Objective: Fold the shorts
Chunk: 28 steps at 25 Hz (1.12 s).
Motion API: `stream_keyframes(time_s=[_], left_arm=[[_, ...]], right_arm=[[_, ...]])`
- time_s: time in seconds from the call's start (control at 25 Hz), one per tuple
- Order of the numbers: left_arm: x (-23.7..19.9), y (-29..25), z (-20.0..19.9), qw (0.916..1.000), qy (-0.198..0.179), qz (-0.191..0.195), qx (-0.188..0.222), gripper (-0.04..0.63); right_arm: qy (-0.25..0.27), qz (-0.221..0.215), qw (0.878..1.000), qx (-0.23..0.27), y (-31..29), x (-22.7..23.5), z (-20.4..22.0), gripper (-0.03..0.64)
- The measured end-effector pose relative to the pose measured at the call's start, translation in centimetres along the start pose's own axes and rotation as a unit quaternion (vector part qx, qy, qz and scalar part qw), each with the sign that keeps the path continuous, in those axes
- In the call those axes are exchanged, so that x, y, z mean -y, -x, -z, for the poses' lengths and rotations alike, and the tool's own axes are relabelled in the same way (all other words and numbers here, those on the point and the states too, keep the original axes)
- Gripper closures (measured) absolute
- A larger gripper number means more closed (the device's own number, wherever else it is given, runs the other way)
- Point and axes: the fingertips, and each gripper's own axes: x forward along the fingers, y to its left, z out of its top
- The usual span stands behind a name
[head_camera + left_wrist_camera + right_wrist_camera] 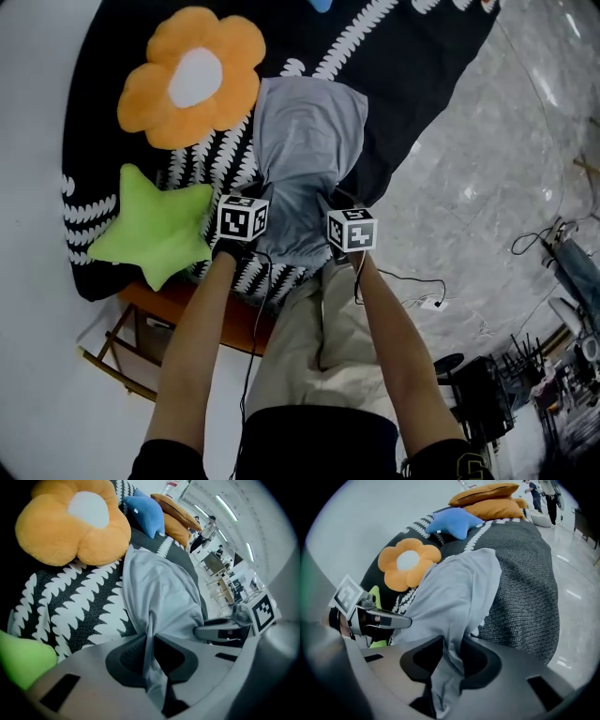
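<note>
Item: one pair of light grey fabric shorts (307, 141), laid on a dark blanket with white leaf-pattern stripes (403, 89), the far end spread flat and the near end bunched where we hold it. Left gripper (151, 644): jaws pressed together on a raised fold of the shorts at the near left corner, cloth running down between the pads. Right gripper (452, 656): jaws likewise pinching a fold of the shorts at the near right corner, the two grippers close beside each other. Also on the blanket: an orange flower-shaped plush cushion with a white centre (192, 77), just left of the shorts; a green star-shaped plush cushion (155, 228), near left; a blue star-shaped cushion (452, 523), beyond the shorts. Pale glossy marble floor (487, 169) to the right.
</note>
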Motion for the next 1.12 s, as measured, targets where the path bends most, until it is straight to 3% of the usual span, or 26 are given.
stream_keyframes(time_s=[0.12,0.24,0.32,0.44,0.56,0.68,0.92,1.12], left_arm=[[-0.3,1.6,-0.1,0.9996,0.016,0.011,0.019,0.546],[-0.6,3.4,0.4,0.9988,0.031,0.019,0.031,0.548],[-0.7,4.2,0.2,0.9986,0.031,0.023,0.035,0.548],[-0.7,4.9,-0.2,0.9985,0.025,0.031,0.037,0.548],[0.8,6.0,-1.1,0.9979,0.006,0.049,0.042,0.549],[3.4,7.9,-1.9,0.9956,-0.015,0.078,0.049,0.548],[8.0,13.8,-5.3,0.9886,-0.069,0.104,0.085,0.548],[9.5,15.4,-10.6,0.9828,-0.105,0.119,0.095,0.548]], right_arm=[[0.029,-0.043,0.999,-0.017,-0.2,-2.3,0.1,0.545],[0.1,-0.05,0.993,-0.036,-0.4,-4.6,0.5,0.56],[0.116,-0.054,0.991,-0.034,-0.5,-5.5,0.0,0.571],[0.094,-0.05,0.994,-0.017,0.0,-5.3,-0.6,0.577],[0.006,-0.048,0.999,0.02,2.3,-3.3,-1.6,0.578],[-0.059,-0.068,0.994,0.062,6.0,-3.2,-2.9,0.58],[-0.018,-0.095,0.989,0.108,14.4,-5.4,-6.0,0.58],[0.05,-0.088,0.986,0.135,16.8,-4.8,-11.3,0.58]])
